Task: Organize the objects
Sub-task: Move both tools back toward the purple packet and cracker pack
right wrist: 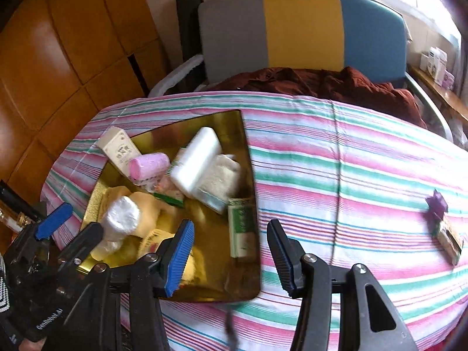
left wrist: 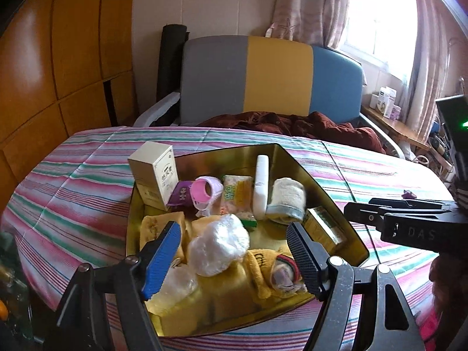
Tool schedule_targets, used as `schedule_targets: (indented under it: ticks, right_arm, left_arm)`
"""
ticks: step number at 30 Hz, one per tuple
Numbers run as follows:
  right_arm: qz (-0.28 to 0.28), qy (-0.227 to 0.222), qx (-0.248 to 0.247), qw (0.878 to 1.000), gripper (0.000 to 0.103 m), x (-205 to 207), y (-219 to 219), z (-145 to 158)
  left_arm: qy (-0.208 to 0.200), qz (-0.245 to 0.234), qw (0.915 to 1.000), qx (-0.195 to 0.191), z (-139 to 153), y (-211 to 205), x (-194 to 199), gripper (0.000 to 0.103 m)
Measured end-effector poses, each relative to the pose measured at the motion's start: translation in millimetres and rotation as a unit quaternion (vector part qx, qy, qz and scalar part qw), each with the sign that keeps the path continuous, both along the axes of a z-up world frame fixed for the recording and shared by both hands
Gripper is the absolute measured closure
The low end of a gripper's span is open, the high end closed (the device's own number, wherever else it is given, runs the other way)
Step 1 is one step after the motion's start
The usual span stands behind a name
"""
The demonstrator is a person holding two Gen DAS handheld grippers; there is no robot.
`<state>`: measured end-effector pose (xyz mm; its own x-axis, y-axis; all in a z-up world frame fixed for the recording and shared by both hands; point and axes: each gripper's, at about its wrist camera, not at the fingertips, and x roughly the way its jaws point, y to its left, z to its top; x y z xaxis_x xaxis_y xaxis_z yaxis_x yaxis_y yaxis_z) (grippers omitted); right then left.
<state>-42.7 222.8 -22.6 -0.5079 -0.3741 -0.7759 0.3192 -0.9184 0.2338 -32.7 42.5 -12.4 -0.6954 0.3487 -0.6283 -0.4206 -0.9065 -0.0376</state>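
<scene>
The gold tin (left wrist: pixel 327 187) is seen on the striped bench (left wrist: pixel 73 181), beneath and ahead of the left gripper (left wrist: pixel 234 259), whose fingers are spread, gripping nothing. A white plastic wad (left wrist: pixel 218 244) lies between them. The right gripper (right wrist: pixel 231 259) is parted, empty, over the tin's near corner.

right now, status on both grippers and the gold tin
Left gripper open over the gold tin, empty. Right gripper open, empty, at its edge. Tin crowded; purple packet out on striped cloth.
</scene>
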Motion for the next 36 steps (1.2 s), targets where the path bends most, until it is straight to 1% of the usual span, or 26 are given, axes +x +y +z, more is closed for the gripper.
schedule_targets:
  ticks: [5, 7, 11, 14, 21, 24, 28, 31, 36]
  right_arm:
    - [-0.021, -0.012, 0.004, 1.000, 0.047, 0.2, 24.5, -9.7]
    - [-0.028, -0.017, 0.006, 0.999, 0.044, -0.1, 34.3, -13.3]
    - [-0.038, -0.028, 0.011, 0.999, 0.043, -1.1, 54.0, -20.4]
    - [-0.047, -0.039, 0.011, 0.998, 0.040, -2.4, 68.7, -26.0]
    - [-0.063, -0.058, 0.021, 0.996, 0.035, -9.2, 107.7, -30.1]
    - [-0.079, -0.067, 0.022, 0.994, 0.034, -16.2, 131.9, -29.7]
    - [-0.113, -0.079, 0.023, 0.990, 0.033, -27.4, 171.1, -28.8]
    - [-0.145, -0.088, 0.022, 0.985, 0.033, -35.5, 204.4, -28.5]
    - [-0.194, -0.097, 0.036, 0.976, 0.033, -52.2, 264.7, -26.9]
  left_arm:
    - [-0.001, -0.017, 0.9998, -0.006, 0.6, 10.1, 6.5, 0.027]
    - [0.002, -0.025, 0.9996, -0.008, 2.0, 14.6, 9.0, 0.027]
    - [0.004, -0.044, 0.9989, -0.014, 3.4, 24.5, 13.7, 0.027]
    - [0.001, -0.056, 0.9983, -0.017, 3.7, 32.0, 16.8, 0.026]
    - [0.005, -0.097, 0.9951, -0.019, 8.1, 53.6, 26.9, 0.025]
    - [0.003, -0.116, 0.9929, -0.023, 8.3, 65.0, 29.5, 0.025]
    - [-0.001, -0.141, 0.9896, -0.028, 5.1, 80.4, 34.7, 0.025]
    - [-0.007, -0.158, 0.9870, -0.032, 1.4, 91.6, 38.2, 0.025]
    - [-0.018, -0.183, 0.9822, -0.036, -6.1, 105.7, 42.1, 0.025]
